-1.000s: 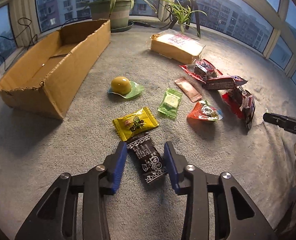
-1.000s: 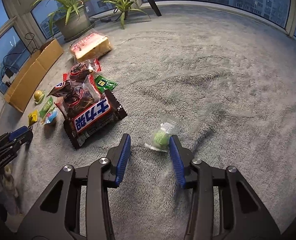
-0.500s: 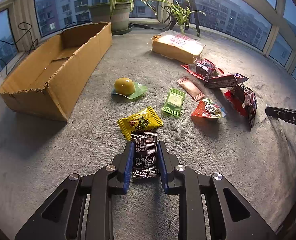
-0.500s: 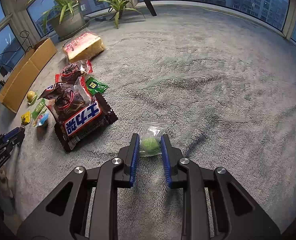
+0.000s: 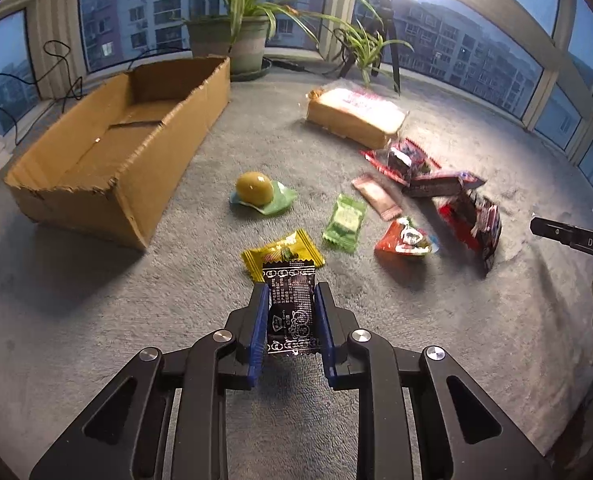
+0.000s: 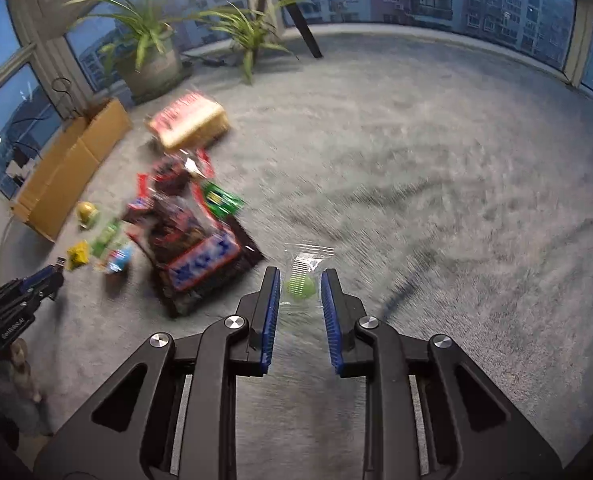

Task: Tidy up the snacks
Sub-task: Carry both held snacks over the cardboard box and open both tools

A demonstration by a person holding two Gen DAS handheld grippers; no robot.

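Pinching a black sachet (image 5: 291,307) low centre, the left tongs (image 5: 290,296) grip its flat, light, crinkly body; right tongs (image 6: 298,286) clasp a slippery clear packet (image 6: 302,276). Farther, upper left, the cardboard box (image 5: 108,152) waits.

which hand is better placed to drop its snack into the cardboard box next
Left. Its tongs already grip the black packet, and the cardboard box sits close ahead-left. The right tongs are farther away.
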